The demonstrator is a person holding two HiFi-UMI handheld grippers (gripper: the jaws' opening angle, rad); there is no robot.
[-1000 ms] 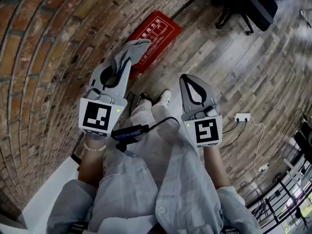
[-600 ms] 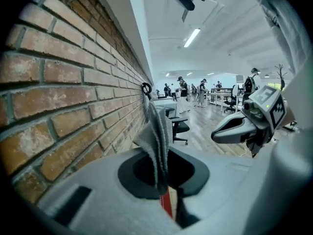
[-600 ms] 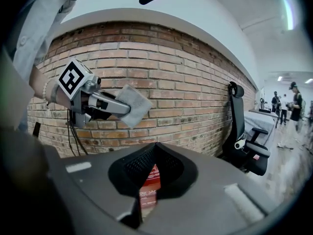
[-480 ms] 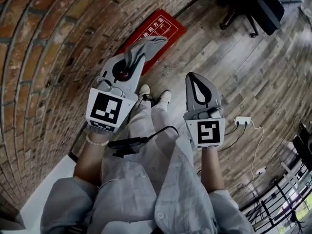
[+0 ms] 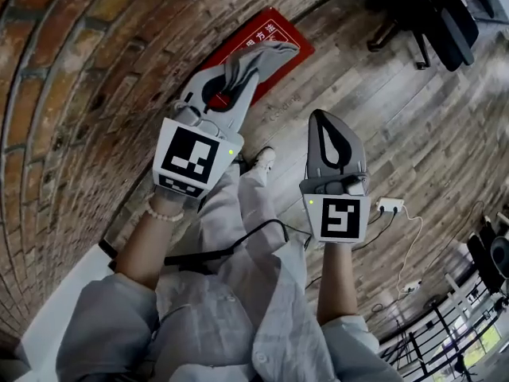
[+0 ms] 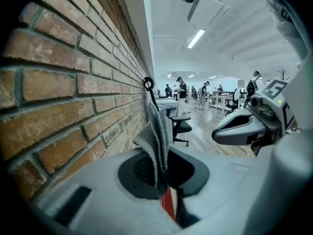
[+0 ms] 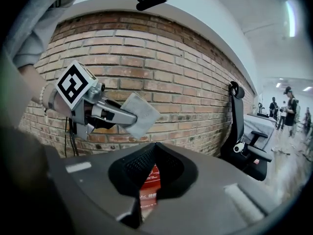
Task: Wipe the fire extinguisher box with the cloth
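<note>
A grey cloth (image 5: 264, 56) is clamped between the closed jaws of the left gripper (image 5: 235, 76), and its free end is seen trailing past the jaw tips over the red fire extinguisher box (image 5: 269, 32). The box is laid flat on the wooden floor (image 5: 382, 118), right against the foot of the brick wall (image 5: 71, 94). In the left gripper view the cloth (image 6: 157, 140) is pinched upright between the jaws, and a strip of the red box (image 6: 169, 205) is seen below it. From the right gripper view the cloth (image 7: 140, 114) is shown raised in front of the brickwork and apart from the box (image 7: 148, 181), which is glimpsed lower down. The right gripper (image 5: 324, 127) is held beside the left one, further from the wall; its jaws are brought together at the tips and nothing is gripped between them. A black office chair (image 5: 442, 21) is seen further along the floor, and a white power strip (image 5: 390, 207) is lying on the boards near the right gripper. A black cable (image 5: 258, 228) is draped across the person's pale clothing.
</note>
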